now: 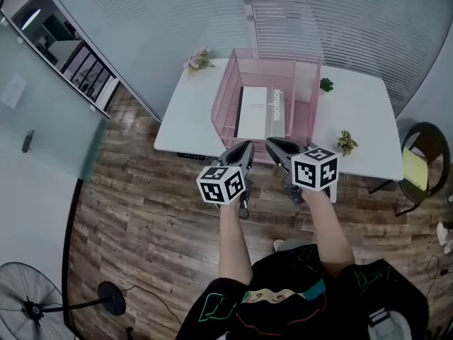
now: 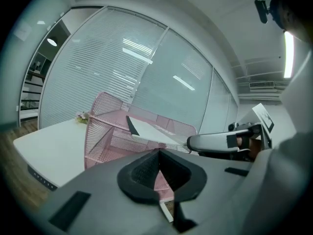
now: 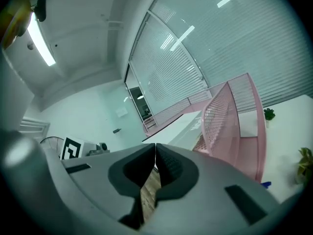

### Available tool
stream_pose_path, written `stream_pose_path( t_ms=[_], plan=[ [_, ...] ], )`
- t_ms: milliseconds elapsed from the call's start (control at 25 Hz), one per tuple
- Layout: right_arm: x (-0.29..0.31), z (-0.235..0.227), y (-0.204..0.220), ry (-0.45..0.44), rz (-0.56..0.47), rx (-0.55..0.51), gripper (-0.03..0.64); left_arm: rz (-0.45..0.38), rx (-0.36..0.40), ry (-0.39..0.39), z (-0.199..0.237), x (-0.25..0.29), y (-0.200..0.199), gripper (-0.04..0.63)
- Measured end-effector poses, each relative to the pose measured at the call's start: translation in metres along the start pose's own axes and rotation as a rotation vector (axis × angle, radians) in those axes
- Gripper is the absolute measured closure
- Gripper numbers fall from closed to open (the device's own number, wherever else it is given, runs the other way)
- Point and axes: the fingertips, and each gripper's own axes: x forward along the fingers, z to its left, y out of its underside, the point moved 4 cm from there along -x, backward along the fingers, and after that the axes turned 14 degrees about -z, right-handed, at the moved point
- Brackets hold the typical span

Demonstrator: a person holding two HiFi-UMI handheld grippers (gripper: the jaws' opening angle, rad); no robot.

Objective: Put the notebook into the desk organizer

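Left tongs (image 2: pixel 159 154), right tongs (image 3: pixel 155 151): closed, empty.

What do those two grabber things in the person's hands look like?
The left gripper and the right gripper are both grey and shaped like pointed beaks, with black pads inside. Each one carries a white cube printed with black square markers. The person wears a black top with coloured line patterns.
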Motion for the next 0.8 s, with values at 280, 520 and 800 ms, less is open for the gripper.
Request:
stream_pose_path(
  t_ms=[280, 520, 800],
  plan=[
    [0.020, -0.005, 0.001, 0.027, -0.034, -0.021, 0.611, -0.092, 0.019, -0.040, 0.004, -0.024, -0.020, 0.597],
    [0.025, 0.010, -0.010, -0.026, -0.100, -0.084, 0.611, -0.167, 0.048, -0.065, 0.002, -0.044, -0.041, 0.597],
    [0.028, 0.062, -0.035, -0.212, -0.233, -0.205, 0.611, -0.367, 0.132, -0.151, 0.002, -0.092, -0.088, 0.597]
  ],
)
